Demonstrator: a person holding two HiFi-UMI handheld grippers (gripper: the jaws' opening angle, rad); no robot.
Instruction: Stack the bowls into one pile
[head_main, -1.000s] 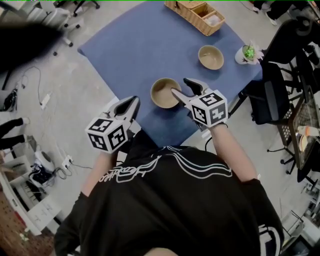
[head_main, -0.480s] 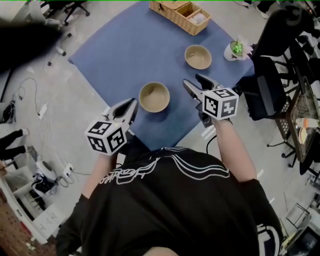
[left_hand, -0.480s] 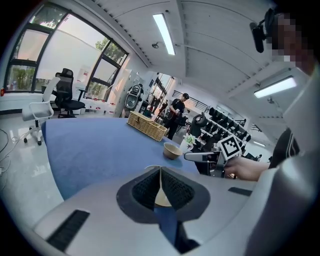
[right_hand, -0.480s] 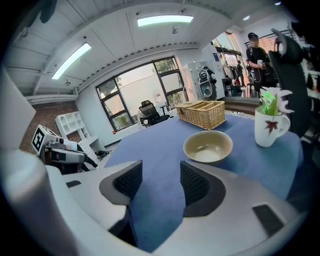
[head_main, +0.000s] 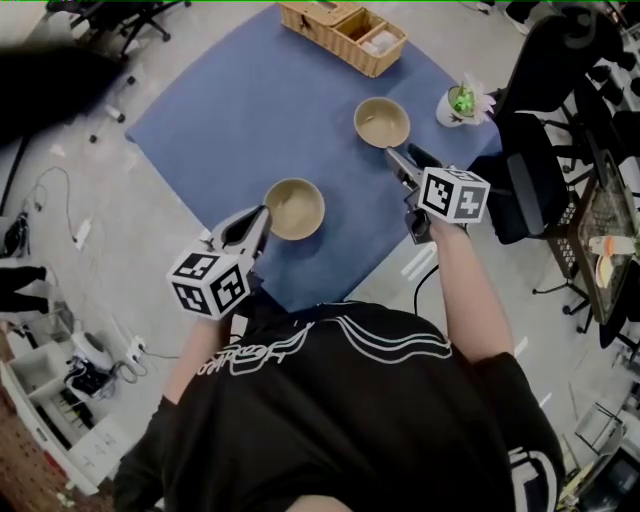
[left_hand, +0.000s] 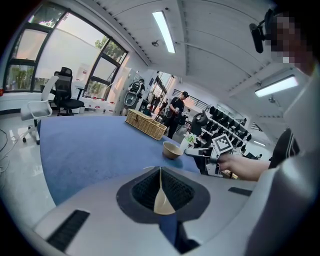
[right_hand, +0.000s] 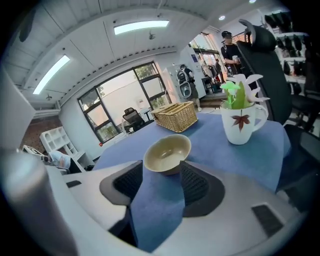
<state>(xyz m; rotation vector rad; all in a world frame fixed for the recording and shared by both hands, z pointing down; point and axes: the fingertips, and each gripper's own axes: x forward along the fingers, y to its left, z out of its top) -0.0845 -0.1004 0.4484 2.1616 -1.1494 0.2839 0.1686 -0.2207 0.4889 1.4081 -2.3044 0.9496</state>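
Left tongs (head_main: 258, 218): clamped on rim of near tan ceramic bowl (head_main: 294, 208). Right tongs (head_main: 402, 155): apart, newly shifted toward far tan ceramic bowl (head_main: 381, 121). Stacking pending, likely imminent.

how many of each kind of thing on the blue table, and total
Bowls: 2 (near bowl, far bowl)
Wicker basket: 1
Mug with a plant: 1
Total: 4
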